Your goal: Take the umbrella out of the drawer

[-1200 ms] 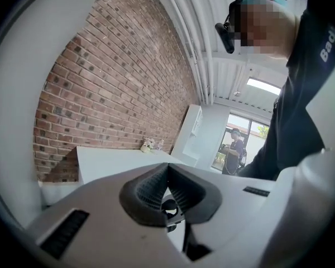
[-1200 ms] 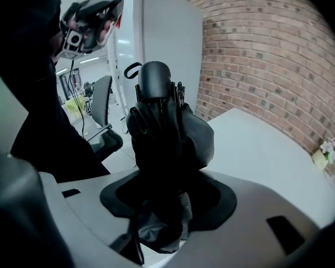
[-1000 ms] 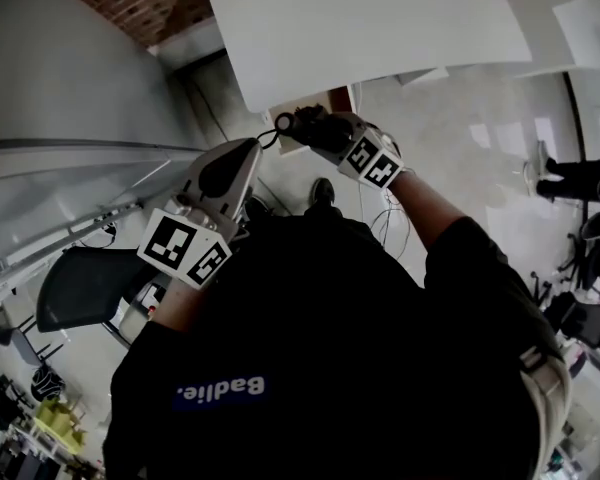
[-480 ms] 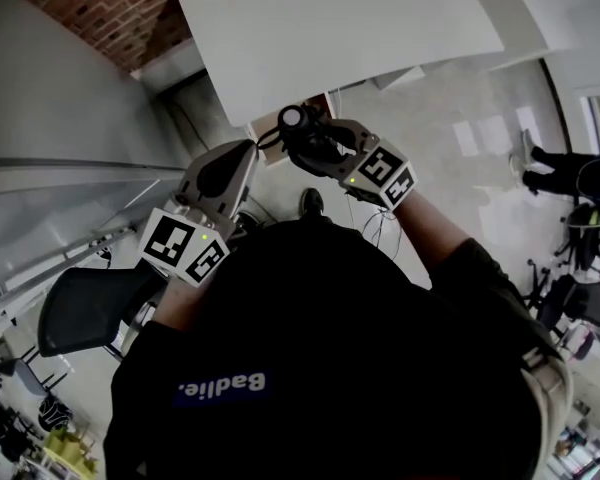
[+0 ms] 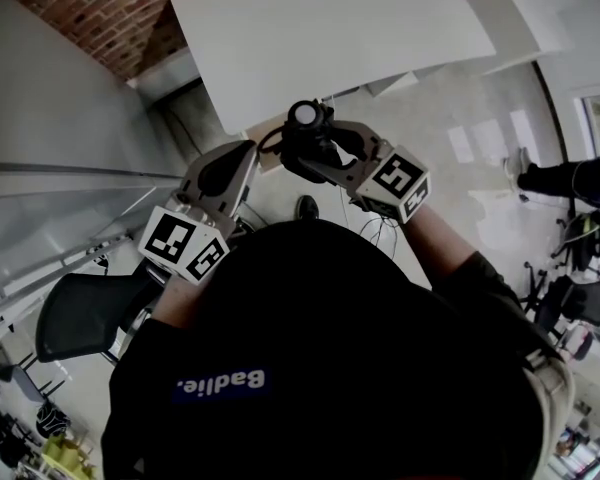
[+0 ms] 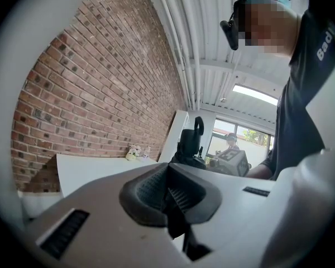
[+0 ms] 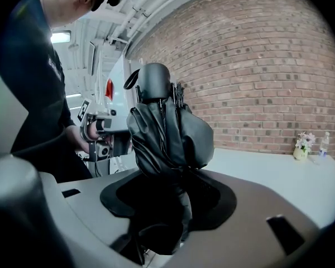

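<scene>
My right gripper is shut on a folded black umbrella, held up in front of the white tabletop's near edge. In the right gripper view the umbrella stands upright between the dark pads, its rounded handle end on top and a wrist loop beside it; my right gripper clamps its lower part. My left gripper sits to the left and slightly lower, its jaws shut with nothing between them. The left gripper view shows my left gripper with pads together, and the umbrella beyond them. No drawer shows in these views.
A white table spreads ahead, with a brick wall behind it. A black office chair stands at the lower left. Small flowers and a bottle rest on the tabletop. Cables lie on the floor under the table.
My right gripper has risen with the umbrella, from below the table edge to level with it. The left gripper has barely moved.
</scene>
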`<state>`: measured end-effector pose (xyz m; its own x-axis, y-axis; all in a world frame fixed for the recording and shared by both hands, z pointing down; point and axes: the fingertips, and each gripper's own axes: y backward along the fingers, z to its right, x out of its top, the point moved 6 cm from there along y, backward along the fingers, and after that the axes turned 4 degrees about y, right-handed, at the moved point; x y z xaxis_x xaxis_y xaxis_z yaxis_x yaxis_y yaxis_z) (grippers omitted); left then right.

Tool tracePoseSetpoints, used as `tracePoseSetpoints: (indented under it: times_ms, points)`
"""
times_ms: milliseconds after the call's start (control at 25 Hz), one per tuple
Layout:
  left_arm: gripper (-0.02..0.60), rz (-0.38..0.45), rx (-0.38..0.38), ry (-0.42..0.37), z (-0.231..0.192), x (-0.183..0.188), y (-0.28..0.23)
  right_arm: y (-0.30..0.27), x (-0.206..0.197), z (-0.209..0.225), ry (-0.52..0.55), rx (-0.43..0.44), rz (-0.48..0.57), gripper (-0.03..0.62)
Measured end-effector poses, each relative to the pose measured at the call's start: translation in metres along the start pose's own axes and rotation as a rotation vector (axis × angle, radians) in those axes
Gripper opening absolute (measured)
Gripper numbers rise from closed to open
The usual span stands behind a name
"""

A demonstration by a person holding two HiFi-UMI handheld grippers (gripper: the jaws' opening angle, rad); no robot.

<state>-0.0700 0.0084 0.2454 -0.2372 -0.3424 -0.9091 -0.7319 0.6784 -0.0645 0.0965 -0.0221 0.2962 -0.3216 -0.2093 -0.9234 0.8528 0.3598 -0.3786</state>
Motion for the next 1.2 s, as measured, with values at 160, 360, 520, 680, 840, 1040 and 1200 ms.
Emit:
tracePoseSetpoints:
  times_ms: [160, 360, 520, 680, 840, 1040, 1200]
  points:
    - [0.003, 0.001, -0.004, -0.001, 0.001, 0.000, -0.003, 0.007, 0.016, -0.004, -0.014, 0.006, 0.050, 0.227]
    - [0.002, 0.002, -0.007, -0.004, 0.003, 0.002, -0.011, 0.016, 0.031, 0.000, -0.032, 0.007, 0.097, 0.227]
    - [0.003, 0.001, -0.011, -0.007, 0.005, 0.002, -0.014, 0.021, 0.037, 0.002, -0.046, 0.006, 0.121, 0.227]
    - [0.002, -0.003, -0.010, -0.009, 0.005, 0.003, -0.016, 0.023, 0.041, 0.003, -0.040, 0.014, 0.129, 0.227]
    - [0.002, -0.007, -0.012, -0.010, 0.008, 0.001, -0.018, 0.025, 0.042, 0.002, -0.048, 0.021, 0.135, 0.227]
    - [0.003, -0.009, -0.010, -0.009, 0.010, -0.001, -0.016, 0.028, 0.043, 0.001, -0.057, 0.016, 0.136, 0.227]
    - [0.003, -0.011, -0.007, -0.007, 0.009, -0.002, -0.014, 0.026, 0.046, 0.000, -0.061, 0.016, 0.143, 0.227]
